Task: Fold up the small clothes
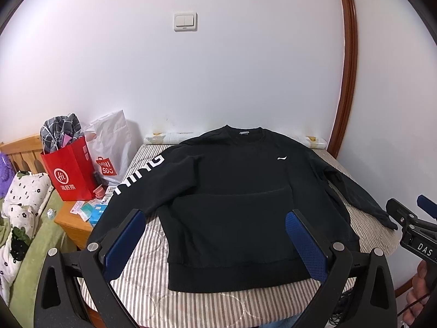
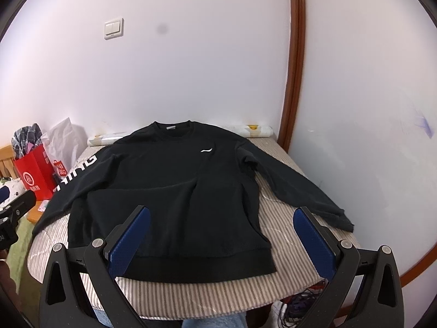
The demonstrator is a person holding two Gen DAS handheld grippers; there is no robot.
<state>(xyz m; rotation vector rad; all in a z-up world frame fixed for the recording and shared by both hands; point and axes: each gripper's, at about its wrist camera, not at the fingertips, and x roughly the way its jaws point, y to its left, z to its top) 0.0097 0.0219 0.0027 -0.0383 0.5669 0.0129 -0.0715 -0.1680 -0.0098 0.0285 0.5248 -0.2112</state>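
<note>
White wall [image 1: 218,82] with light switch [image 1: 185,21]. Brown wooden trim [image 1: 351,54], possibly a door frame. Striped bed [image 2: 218,295], wooden nightstand [image 1: 73,224].

Black long-sleeved sweatshirt [image 1: 232,191], spread flat and face up across the middle of both frames on a striped surface, round collar toward the top of the frame and ribbed hem toward the bottom. Small white logo on the chest at right of centre, large white letters running down the sleeve at frame left. Both sleeves angled outward and downward, the one at frame right ending near the striped surface's edge, a faint crease crossing the body.
</note>
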